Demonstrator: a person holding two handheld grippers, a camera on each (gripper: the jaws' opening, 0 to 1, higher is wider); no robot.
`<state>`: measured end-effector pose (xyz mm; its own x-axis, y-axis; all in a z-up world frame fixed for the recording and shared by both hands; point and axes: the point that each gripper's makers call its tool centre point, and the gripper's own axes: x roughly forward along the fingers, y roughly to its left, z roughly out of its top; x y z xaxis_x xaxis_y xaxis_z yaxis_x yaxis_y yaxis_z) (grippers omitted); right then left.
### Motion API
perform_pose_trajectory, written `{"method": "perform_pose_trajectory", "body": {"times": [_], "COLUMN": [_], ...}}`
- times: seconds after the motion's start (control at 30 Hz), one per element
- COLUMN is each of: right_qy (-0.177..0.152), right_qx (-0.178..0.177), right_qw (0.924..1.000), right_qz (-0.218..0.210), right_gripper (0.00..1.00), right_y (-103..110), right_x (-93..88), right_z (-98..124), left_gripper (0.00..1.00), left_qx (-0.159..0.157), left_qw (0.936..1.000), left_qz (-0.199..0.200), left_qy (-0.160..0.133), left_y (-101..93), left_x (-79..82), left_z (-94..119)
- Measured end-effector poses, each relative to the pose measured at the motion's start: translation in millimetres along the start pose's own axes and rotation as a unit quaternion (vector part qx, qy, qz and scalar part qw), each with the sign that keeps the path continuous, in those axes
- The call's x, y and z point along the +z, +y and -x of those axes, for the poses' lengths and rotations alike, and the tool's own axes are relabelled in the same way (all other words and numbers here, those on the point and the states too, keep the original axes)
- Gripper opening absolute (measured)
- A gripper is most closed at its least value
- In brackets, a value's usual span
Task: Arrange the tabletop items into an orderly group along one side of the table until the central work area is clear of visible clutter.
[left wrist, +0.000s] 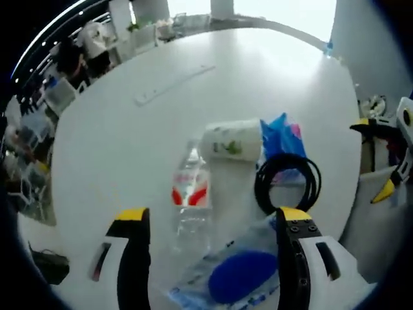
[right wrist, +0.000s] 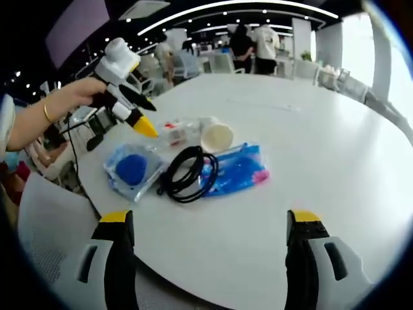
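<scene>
A clear water bottle (left wrist: pixel 190 194) with a red label lies on the white round table (left wrist: pixel 116 155). Beside it lie a tipped paper cup (left wrist: pixel 232 143), a blue plastic bag (left wrist: pixel 281 135), a black cable coil (left wrist: pixel 288 182) and a clear pouch with a blue disc (left wrist: pixel 240 278). My left gripper (left wrist: pixel 213 216) hovers open over the bottle and pouch, holding nothing. In the right gripper view the same group sits together: bottle (right wrist: pixel 174 132), cup (right wrist: pixel 216 135), cable (right wrist: pixel 187 174), blue bag (right wrist: pixel 237 168), pouch (right wrist: pixel 132 169). My right gripper (right wrist: pixel 210 223) is open, short of the group. A hand holds the left gripper (right wrist: pixel 150 119) above the pouch.
A long white strip (left wrist: pixel 174 84) lies alone farther across the table (right wrist: pixel 322 148); the same strip (right wrist: pixel 264 103) is seen beyond the group. The right gripper (left wrist: pixel 368 161) stands off the table's edge. A grey chair (right wrist: pixel 45 239) is near that edge. People (right wrist: pixel 251 45) stand in the background.
</scene>
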<state>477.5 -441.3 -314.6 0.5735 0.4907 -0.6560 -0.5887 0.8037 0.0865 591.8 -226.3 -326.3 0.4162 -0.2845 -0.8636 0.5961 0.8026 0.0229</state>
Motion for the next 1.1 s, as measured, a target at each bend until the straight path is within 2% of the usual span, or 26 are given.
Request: {"method": "perform_pose_trajectory", "body": {"times": [0.13,0.2,0.33,0.47,0.53,0.63,0.7,0.77,0.8,0.83,0.87,0.93,1.0,1.03,1.1], "right_qy": [0.001,0.001,0.001,0.005,0.007,0.002,0.001,0.001,0.001,0.000,0.000,0.001,0.005,0.006,0.007], "right_qx": [0.000,-0.001,-0.005,-0.003,-0.002,-0.003,-0.004,-0.005,-0.005,-0.004,-0.003,-0.001,0.002,0.003,0.003], "right_qw": [1.0000,1.0000,1.0000,1.0000,1.0000,1.0000,1.0000,1.0000,1.0000,1.0000,1.0000,1.0000,1.0000,1.0000,1.0000], "right_qz": [0.000,0.000,-0.006,-0.003,-0.002,-0.005,-0.006,-0.007,-0.006,-0.006,-0.005,-0.004,0.000,0.002,0.002], "right_gripper": [0.97,0.96,0.96,0.96,0.96,0.95,0.95,0.95,0.95,0.95,0.95,0.95,0.95,0.95,0.95], "right_y": [0.0,-0.5,-2.3,-0.6,-0.1,-0.7,-1.5,-2.1,-2.1,-1.7,-1.3,0.0,1.7,2.4,2.6], "right_x": [-0.5,-0.7,-1.0,-2.4,-2.6,-0.8,0.0,-0.1,-0.1,0.3,0.7,0.4,-0.7,-1.2,-1.4], "right_z": [0.2,0.4,0.8,-0.3,-0.6,-0.4,-0.1,0.0,0.0,-0.1,-0.3,-0.9,-1.7,-1.8,-2.0], "left_gripper": [0.77,0.76,0.76,0.75,0.74,0.71,0.70,0.69,0.69,0.69,0.69,0.67,0.63,0.60,0.56], "left_qx": [-0.021,-0.026,-0.027,-0.020,-0.010,-0.032,-0.050,-0.049,-0.045,-0.041,-0.023,-0.009,-0.003,-0.005,-0.007], "left_qw": [0.9994,0.9981,0.9984,0.9980,0.9985,0.9975,0.9946,0.9940,0.9941,0.9948,0.9966,0.9943,0.9935,0.9943,0.9950], "left_qz": [0.024,0.041,0.036,0.017,0.023,0.046,0.073,0.072,0.059,0.048,0.013,-0.016,-0.028,-0.049,-0.032], "left_qy": [0.014,0.037,0.035,0.058,0.048,0.044,0.055,0.066,0.079,0.080,0.078,0.105,0.111,0.094,0.095], "left_y": [1.6,3.5,5.5,9.2,13.7,9.7,3.7,3.1,2.7,3.8,8.0,11.3,14.0,13.9,14.4], "left_x": [1.8,-0.9,7.7,10.8,16.9,21.8,20.5,18.2,15.4,15.5,17.6,10.8,10.4,16.1,18.0], "left_z": [-5.1,-5.8,-7.0,-14.0,-18.6,-24.4,-28.0,-31.9,-31.9,-32.2,-35.4,-37.4,-41.9,-45.5,-48.9]}}
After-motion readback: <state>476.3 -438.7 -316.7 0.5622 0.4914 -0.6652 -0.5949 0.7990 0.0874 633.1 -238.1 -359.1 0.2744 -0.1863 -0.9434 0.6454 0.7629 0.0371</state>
